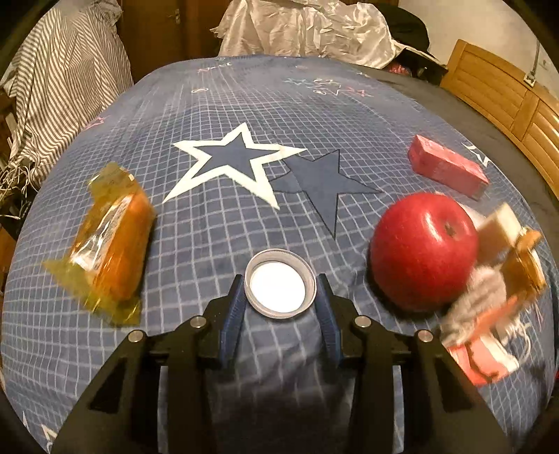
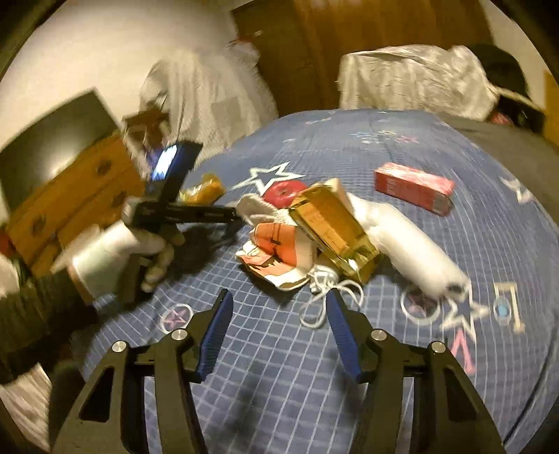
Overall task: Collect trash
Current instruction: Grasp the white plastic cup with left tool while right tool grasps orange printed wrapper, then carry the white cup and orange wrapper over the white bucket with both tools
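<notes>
In the left wrist view a white bottle cap [image 1: 280, 288] lies open side up on the blue star-print bedcover [image 1: 265, 115], right between the tips of my left gripper [image 1: 281, 291]; its jaws flank the cap with small gaps. A yellow-orange snack wrapper [image 1: 110, 241] lies to the left. A pile with a white-and-orange drawstring bag [image 2: 279, 255], a gold box [image 2: 332, 223] and a white roll [image 2: 412, 251] lies ahead of my open, empty right gripper [image 2: 279, 307]. The left gripper also shows in the right wrist view [image 2: 223, 213].
A red apple [image 1: 424, 249] sits right of the cap, beside the pile. A pink-red carton [image 1: 449, 167] lies farther right. Crumpled white cloth [image 1: 304, 31] is at the bed's far end. A wooden dresser [image 2: 70, 195] stands left of the bed.
</notes>
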Demonstrator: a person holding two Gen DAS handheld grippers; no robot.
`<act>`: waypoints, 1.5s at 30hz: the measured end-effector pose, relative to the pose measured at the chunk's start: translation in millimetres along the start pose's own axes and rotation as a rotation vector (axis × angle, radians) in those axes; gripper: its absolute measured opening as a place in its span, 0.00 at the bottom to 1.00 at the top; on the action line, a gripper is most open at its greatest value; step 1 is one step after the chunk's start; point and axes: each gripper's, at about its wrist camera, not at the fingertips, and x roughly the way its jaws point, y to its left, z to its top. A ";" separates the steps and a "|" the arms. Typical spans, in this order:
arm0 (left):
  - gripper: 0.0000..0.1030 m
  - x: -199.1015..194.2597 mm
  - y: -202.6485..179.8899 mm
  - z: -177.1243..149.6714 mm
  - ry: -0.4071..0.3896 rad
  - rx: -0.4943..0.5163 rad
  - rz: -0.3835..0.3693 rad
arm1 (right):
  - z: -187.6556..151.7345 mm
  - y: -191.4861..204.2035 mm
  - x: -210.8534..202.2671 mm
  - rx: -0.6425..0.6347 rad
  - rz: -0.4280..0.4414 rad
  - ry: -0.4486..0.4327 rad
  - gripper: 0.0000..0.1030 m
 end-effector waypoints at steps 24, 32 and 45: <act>0.38 -50.4 1.6 -48.4 -0.066 -0.065 -0.037 | 23.9 52.3 74.8 -0.329 -0.144 0.032 0.07; 0.38 -125.2 -23.8 -74.9 -0.207 -0.072 -0.032 | 14.3 59.0 -11.5 -0.145 -0.127 -0.165 0.06; 0.38 -236.3 -100.5 -113.5 -0.425 -0.011 -0.068 | -13.8 59.5 -141.5 0.016 -0.239 -0.374 0.06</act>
